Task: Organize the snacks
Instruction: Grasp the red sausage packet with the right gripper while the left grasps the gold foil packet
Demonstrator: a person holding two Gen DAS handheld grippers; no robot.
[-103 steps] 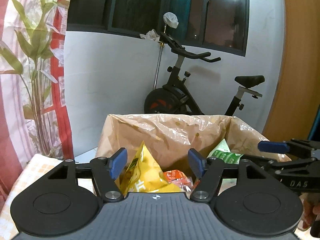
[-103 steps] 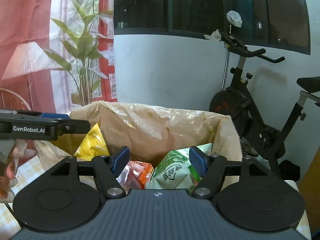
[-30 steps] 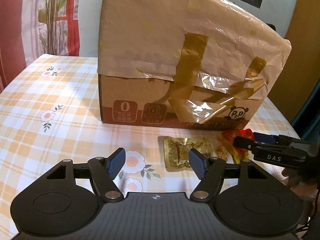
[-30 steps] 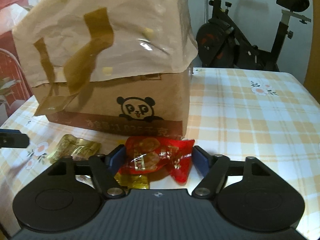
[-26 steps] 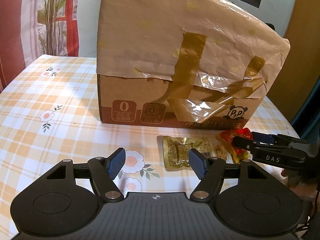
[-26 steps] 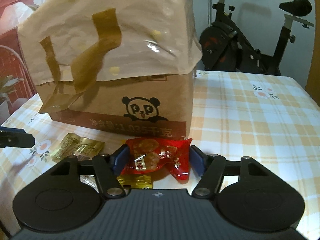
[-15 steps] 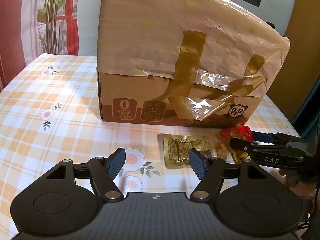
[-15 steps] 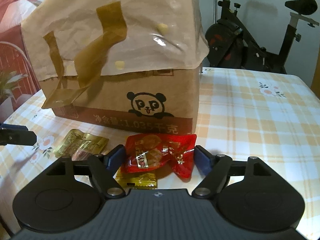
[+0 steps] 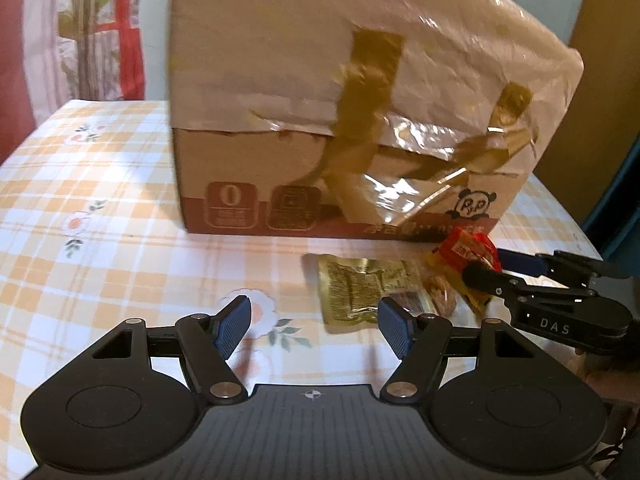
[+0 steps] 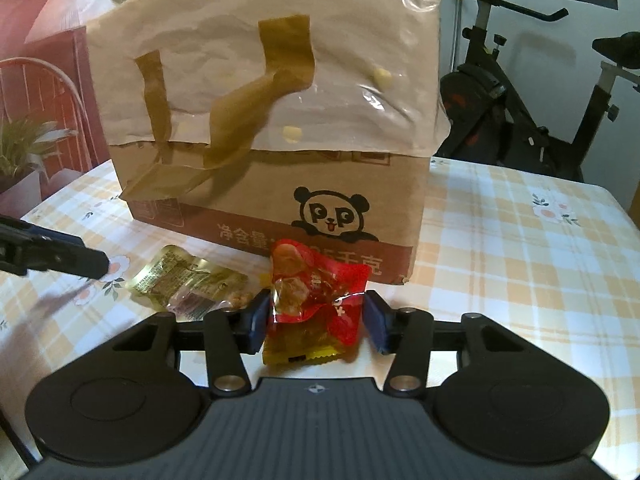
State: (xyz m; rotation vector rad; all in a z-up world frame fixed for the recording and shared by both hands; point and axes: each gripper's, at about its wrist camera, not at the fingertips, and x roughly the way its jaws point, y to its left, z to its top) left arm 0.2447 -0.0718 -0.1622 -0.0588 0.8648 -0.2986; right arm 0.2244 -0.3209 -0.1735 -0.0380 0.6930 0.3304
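My right gripper (image 10: 316,320) is shut on a red snack packet (image 10: 316,284), lifted a little off the checked tablecloth; it also shows in the left wrist view (image 9: 468,250). A small yellow packet (image 10: 298,346) lies under it. A gold snack packet (image 9: 360,286) lies on the table before the cardboard box (image 9: 320,120), also in the right wrist view (image 10: 176,276). My left gripper (image 9: 314,326) is open and empty, hovering just left of and before the gold packet.
The tall cardboard box with panda logo (image 10: 332,216) and paper lining stands at the table's middle. An exercise bike (image 10: 520,92) stands behind the table on the right. A curtain and plant (image 9: 92,28) are at the back left.
My right gripper closed on the red packet and raised it slightly. My left gripper moved a little closer to the gold packet. Earlier both were above the open box.
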